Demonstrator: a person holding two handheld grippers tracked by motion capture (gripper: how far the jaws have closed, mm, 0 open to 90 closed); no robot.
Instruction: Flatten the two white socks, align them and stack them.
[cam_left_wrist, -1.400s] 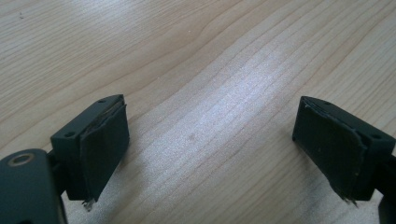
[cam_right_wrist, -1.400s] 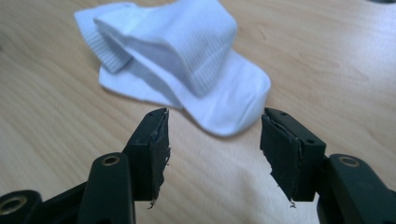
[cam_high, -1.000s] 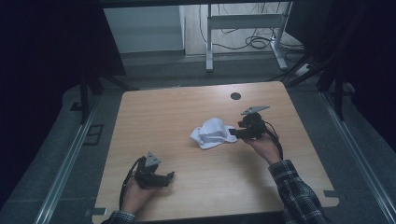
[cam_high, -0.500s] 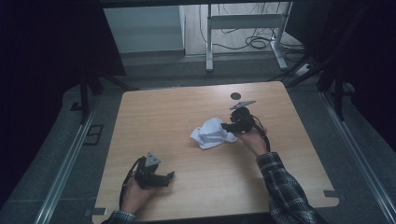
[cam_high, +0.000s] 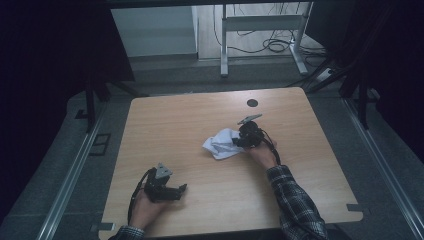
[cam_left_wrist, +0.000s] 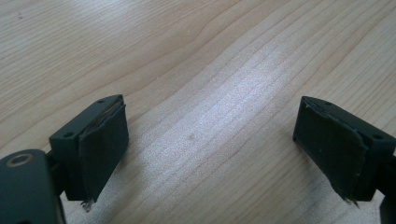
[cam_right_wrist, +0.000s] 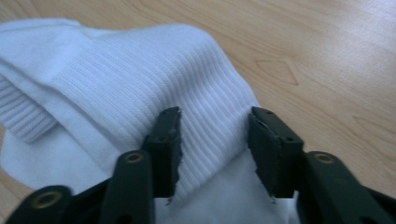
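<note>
— White ribbed cloth (cam_right_wrist: 140, 79) lies between the two black pads of the right claw (cam_right_wrist: 215, 149). The pads stand on either side of a raised fold of it, and they have just been closing in on that fold. In the right gripper view a narrow gap shows on each side, so the pads are not pressing on the fabric.

— And the left claw (cam_left_wrist: 210, 144)?

— Its pads stand wide apart with nothing between them, just bare pale wood grain under them. In the high view the left claw (cam_high: 167, 187) rests low near the front left edge of the surface (cam_high: 190, 125), held in the person's left hand (cam_high: 142, 212).

— Where does the cloth sit on that surface?

— Roughly at the middle, a little right of centre. In the high view the cloth (cam_high: 220, 145) is a crumpled white heap, and the right claw (cam_high: 240, 142) meets it at its right edge. The right hand (cam_high: 262, 155) holds that claw from the near side, with a checked sleeve (cam_high: 295, 200) running back toward the front edge.

— Anything else on the wood?

— A small dark round hole (cam_high: 252, 103) near the far edge, well apart from the cloth. The two claws are well apart from each other too.
</note>
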